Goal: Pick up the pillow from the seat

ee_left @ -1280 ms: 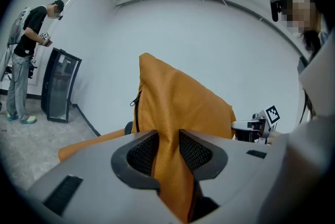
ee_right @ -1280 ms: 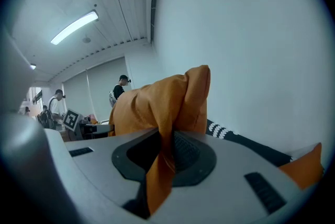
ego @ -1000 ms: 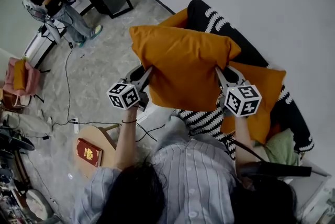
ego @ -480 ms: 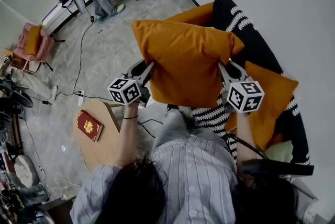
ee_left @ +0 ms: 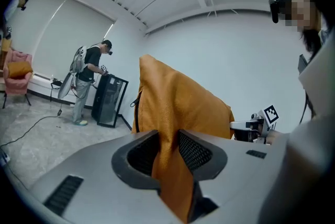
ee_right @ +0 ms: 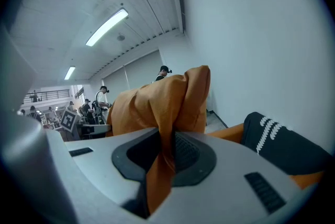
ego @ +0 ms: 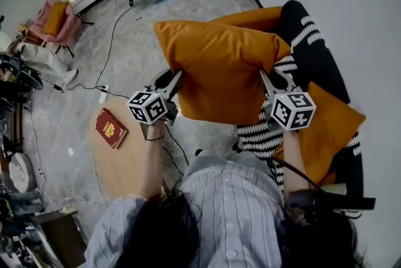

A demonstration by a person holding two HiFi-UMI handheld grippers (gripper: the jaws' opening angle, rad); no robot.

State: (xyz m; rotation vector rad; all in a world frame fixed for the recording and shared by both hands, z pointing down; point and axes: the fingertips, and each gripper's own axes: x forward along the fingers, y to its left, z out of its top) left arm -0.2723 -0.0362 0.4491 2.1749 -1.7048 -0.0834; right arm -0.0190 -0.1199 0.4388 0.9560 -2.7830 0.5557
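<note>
**Head view.** Left gripper (ego: 174, 81) is pinching the left side edge of the orange pillow (ego: 219, 66), and the right gripper (ego: 267, 80) is pinching the opposite edge. The pillow's long axis is running crosswise from one gripper to the other. Its body is hanging ahead of both, clear of the striped seat (ego: 313, 54), which is lying beyond and to the right gripper's side. Both grippers are sitting about equally far up the pillow, so neither is carrying it alone.

**Left gripper view.** The left gripper's jaws are standing partly closed and pressing on a fold of pillow fabric (ee_left: 178, 102). The bulk is rising straight ahead of and above the pads.

**Right gripper view.** The right gripper's jaws are standing nearly together on a thinner fold (ee_right: 157, 97), with the bulk ahead and towards its inner side. The seat is showing low to its outer side.

**Judgement.** The lift appears done, and any further carrying is depending on both grippers travelling together along that crosswise axis.
</note>
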